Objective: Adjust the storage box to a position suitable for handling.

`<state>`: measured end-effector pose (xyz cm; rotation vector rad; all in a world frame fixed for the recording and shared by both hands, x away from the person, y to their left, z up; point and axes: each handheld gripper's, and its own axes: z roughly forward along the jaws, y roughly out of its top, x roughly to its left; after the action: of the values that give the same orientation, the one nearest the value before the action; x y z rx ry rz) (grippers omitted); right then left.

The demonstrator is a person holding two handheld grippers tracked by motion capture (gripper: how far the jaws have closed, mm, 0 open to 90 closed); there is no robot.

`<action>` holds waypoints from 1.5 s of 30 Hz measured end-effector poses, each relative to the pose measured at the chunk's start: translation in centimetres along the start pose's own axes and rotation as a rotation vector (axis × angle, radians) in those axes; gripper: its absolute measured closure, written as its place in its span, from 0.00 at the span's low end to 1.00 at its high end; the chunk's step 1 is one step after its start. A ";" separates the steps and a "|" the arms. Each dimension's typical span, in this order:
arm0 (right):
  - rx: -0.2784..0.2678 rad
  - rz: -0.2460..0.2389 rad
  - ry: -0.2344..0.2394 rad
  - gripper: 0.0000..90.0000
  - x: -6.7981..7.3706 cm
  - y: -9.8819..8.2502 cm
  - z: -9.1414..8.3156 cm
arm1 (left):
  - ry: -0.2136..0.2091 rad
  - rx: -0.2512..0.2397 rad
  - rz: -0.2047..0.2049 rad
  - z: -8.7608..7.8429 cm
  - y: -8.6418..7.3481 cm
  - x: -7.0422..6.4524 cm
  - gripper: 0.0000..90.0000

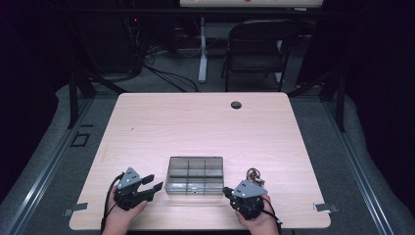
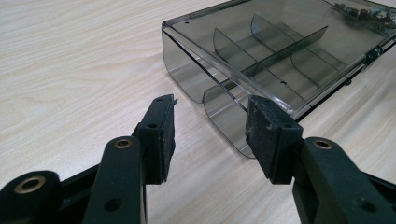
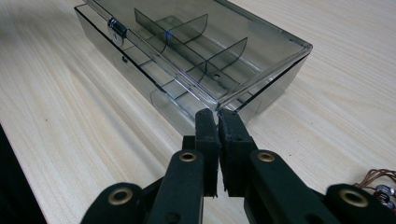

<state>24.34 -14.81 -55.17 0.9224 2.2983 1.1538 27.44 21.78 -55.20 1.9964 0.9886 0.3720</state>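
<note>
I keep the left gripper (image 2: 210, 135) with jaws apart beside the organizer box (image 2: 275, 56) ahead; the right gripper (image 3: 217, 122), jaws together, noses its near corner. I should brace low, then lift the lid squarely.

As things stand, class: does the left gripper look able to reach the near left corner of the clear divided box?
Probably yes. The left gripper has open jaws aimed at the clear divided box, its corner just ahead; bare table lies between.
</note>
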 end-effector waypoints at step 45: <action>-0.031 0.046 -0.045 0.86 0.0 0.7 1.4 | 0.013 -0.016 0.152 -0.2 1.2 -3.2 0.69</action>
<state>25.43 -13.75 -55.44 0.9848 2.2285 1.1722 25.85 19.03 -53.84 2.0630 0.8419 0.4739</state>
